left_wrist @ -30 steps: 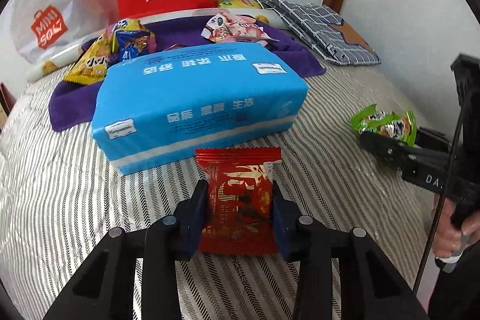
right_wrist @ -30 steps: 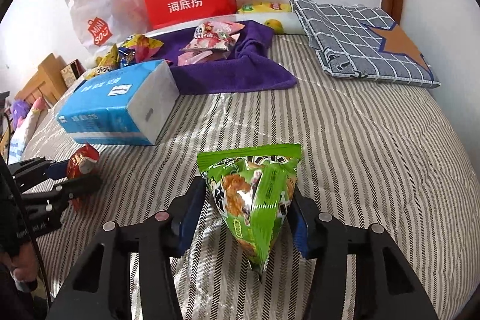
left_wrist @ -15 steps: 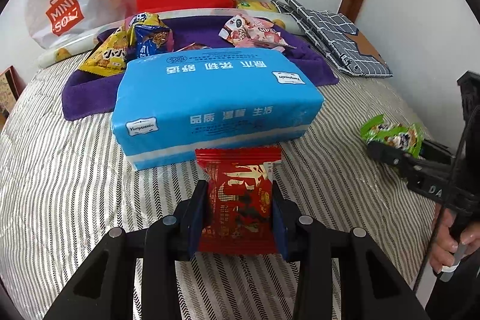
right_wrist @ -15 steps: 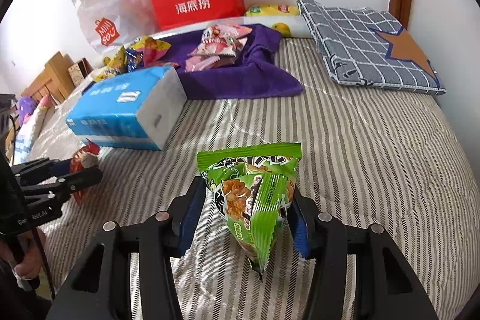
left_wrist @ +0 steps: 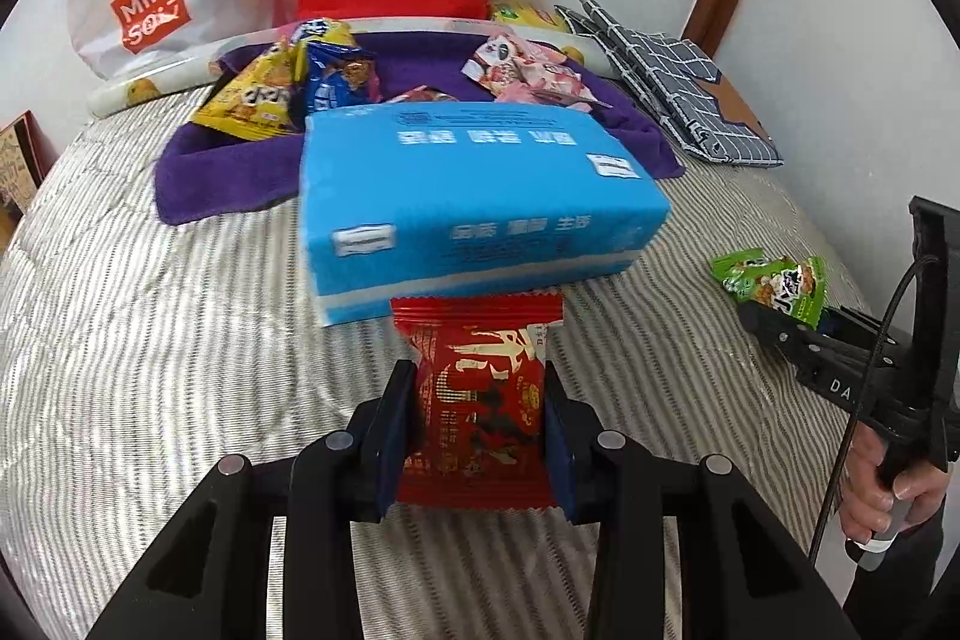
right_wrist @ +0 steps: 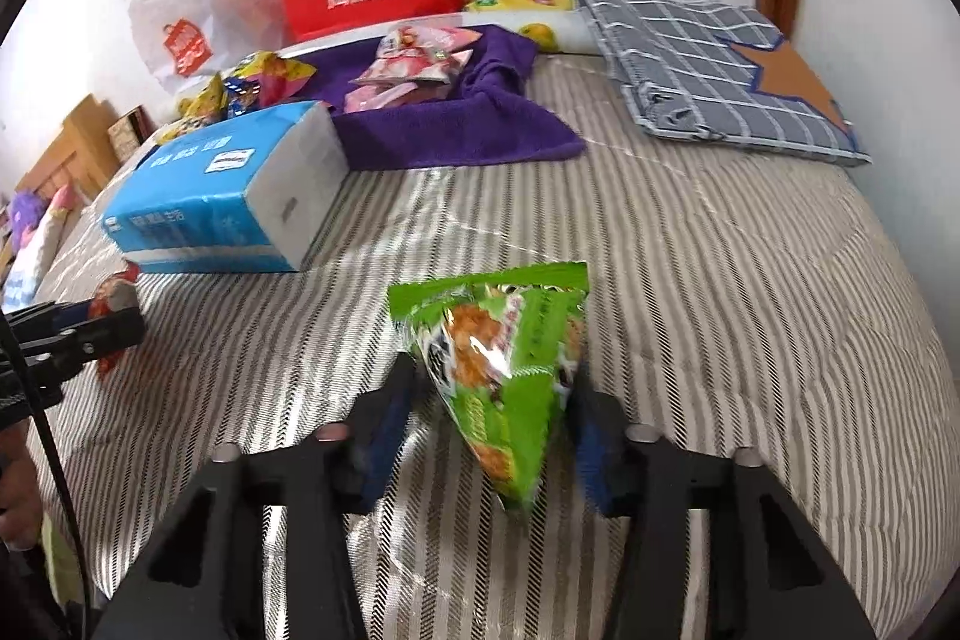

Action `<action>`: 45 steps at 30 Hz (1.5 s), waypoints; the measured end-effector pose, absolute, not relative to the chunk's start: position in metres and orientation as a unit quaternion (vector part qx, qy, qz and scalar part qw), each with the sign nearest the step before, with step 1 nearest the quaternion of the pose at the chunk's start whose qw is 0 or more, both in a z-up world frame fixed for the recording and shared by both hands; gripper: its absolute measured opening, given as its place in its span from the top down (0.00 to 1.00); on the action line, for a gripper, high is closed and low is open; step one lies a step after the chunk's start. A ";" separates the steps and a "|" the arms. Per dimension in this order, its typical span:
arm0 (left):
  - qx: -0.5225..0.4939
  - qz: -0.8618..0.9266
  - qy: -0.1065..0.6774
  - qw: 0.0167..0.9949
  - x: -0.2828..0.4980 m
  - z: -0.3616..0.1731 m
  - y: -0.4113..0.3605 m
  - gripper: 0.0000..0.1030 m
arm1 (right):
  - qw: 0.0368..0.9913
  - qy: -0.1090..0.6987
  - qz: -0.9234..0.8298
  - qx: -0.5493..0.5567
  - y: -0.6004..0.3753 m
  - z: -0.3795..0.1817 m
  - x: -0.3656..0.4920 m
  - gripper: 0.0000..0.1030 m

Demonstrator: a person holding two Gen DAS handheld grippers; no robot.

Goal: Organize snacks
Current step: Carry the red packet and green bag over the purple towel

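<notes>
Striped bed [left_wrist: 150, 370], blue tissue pack [left_wrist: 480, 196], purple towel [right_wrist: 456, 130], checked cushion [right_wrist: 720, 70]

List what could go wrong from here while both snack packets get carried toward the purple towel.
1. The right gripper is closing on the green packet, which hangs tilted with only its lower part between the fingers; it could slip or get crushed.
2. The blue tissue pack lies between the left gripper, clamped on the red packet, and the purple towel; a low path could bump it.
3. The towel is crowded with snacks; new ones may knock them.
</notes>
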State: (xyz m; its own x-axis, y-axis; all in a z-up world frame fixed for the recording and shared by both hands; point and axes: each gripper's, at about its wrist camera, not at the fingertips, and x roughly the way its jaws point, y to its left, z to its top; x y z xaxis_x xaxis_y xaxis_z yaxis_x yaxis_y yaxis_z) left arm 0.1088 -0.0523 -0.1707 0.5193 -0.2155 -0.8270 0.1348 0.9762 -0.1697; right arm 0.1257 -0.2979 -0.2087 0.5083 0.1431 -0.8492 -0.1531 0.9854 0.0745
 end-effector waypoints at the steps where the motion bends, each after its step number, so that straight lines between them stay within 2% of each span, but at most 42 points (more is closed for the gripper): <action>1: -0.042 -0.100 0.480 0.871 0.108 -0.170 -0.049 0.64 | 0.869 0.489 0.081 -0.002 -0.298 -0.208 0.124 0.63; 12: -0.042 -0.123 0.474 0.871 0.104 -0.167 -0.008 0.64 | 0.876 0.479 0.042 0.031 -0.288 -0.210 0.125 0.61; 18: -0.040 -0.142 0.471 0.870 0.106 -0.164 -0.002 0.64 | 0.874 0.481 0.026 0.057 -0.286 -0.203 0.124 0.65; 33: -0.067 -0.131 0.437 0.887 0.119 -0.129 0.011 0.64 | 0.898 0.431 0.080 0.029 -0.239 -0.136 0.116 0.65; 45: -0.077 -0.107 0.396 0.909 0.174 -0.089 0.021 0.64 | 0.912 0.393 0.119 0.000 -0.207 -0.100 0.178 0.65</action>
State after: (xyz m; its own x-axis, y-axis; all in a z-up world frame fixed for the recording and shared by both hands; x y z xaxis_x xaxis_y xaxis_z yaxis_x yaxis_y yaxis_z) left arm 0.1741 0.0212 -0.0889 0.6629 -0.2551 -0.7039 0.1326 0.9653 -0.2250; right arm 0.1782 -0.2065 -0.0998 0.6628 0.2165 -0.7168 -0.2170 0.9717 0.0929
